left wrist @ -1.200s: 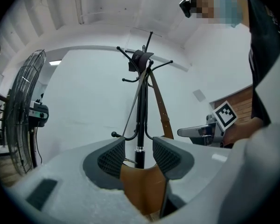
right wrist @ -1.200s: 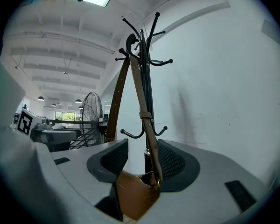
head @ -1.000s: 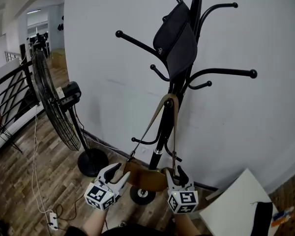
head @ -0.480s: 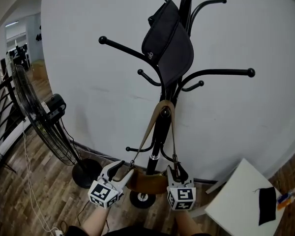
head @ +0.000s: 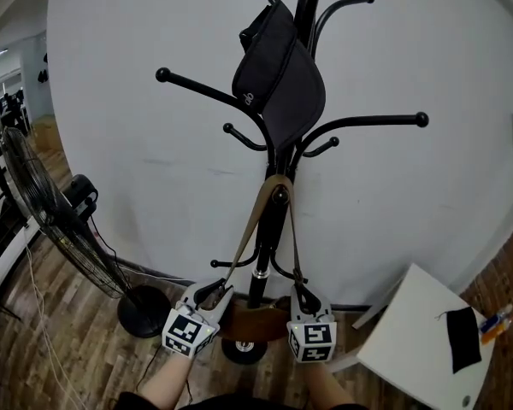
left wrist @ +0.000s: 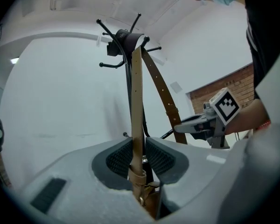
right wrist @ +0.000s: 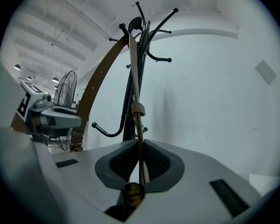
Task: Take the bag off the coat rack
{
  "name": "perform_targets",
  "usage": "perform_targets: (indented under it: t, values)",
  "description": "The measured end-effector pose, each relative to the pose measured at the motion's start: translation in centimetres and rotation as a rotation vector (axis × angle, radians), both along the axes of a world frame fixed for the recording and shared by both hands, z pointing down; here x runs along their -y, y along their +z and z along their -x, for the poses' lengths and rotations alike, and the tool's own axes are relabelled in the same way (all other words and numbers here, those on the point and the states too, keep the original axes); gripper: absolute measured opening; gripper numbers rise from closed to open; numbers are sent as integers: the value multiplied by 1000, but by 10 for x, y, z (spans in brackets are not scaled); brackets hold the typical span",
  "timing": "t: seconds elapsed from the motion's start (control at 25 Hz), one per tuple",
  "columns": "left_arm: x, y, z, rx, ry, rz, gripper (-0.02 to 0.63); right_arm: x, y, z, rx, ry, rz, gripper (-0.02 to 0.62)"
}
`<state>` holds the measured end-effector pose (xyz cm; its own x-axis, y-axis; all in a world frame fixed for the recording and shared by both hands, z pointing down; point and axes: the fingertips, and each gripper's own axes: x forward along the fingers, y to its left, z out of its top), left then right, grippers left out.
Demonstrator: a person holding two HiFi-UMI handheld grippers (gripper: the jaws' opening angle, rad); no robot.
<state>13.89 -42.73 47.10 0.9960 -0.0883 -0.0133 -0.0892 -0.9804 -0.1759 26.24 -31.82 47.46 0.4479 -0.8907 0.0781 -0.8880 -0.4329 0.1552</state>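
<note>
A brown bag [head: 253, 323] hangs low on the black coat rack [head: 265, 229], its tan strap [head: 278, 184] looped over a hook. My left gripper [head: 209, 298] holds station at the strap's left leg; its jaws are closing with the strap [left wrist: 136, 101] between the pads, a thin gap showing on one side. My right gripper [head: 304, 301] is closing on the right leg, and its pads [right wrist: 151, 160] pinch the strap [right wrist: 134, 87] edge-on. A black pouch [head: 279, 79] hangs higher up the rack.
A standing fan [head: 43, 216] with a round base [head: 144, 310] is to the left, cables on the wood floor beside it. A white table [head: 415, 331] with a black item [head: 462, 338] stands at the lower right. A white curved wall backs the rack.
Both grippers have closed in on the strap's two legs just above the bag. My view has shifted, so rack and fan sit further left and lower in frame.
</note>
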Motion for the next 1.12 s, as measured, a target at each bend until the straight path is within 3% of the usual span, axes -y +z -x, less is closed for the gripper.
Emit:
perform_targets:
  t: [0.08,0.24,0.6,0.8,1.12]
  values:
    - [3,0,1,-9,-4,-11,41,-2,0,2,0,-6,6,28]
    - [6,-3,1,11,-3,-3,14,-3,-1,4,28,-23,0,26]
    - [8,-3,2,20,-11,27,12,-8,-3,12,94,-77,1,26]
    - [8,-7,6,27,-25,78,12,-8,-9,16,104,-111,12,26]
    - [3,-18,11,6,-49,86,12,-10,-25,19,100,-156,9,26]
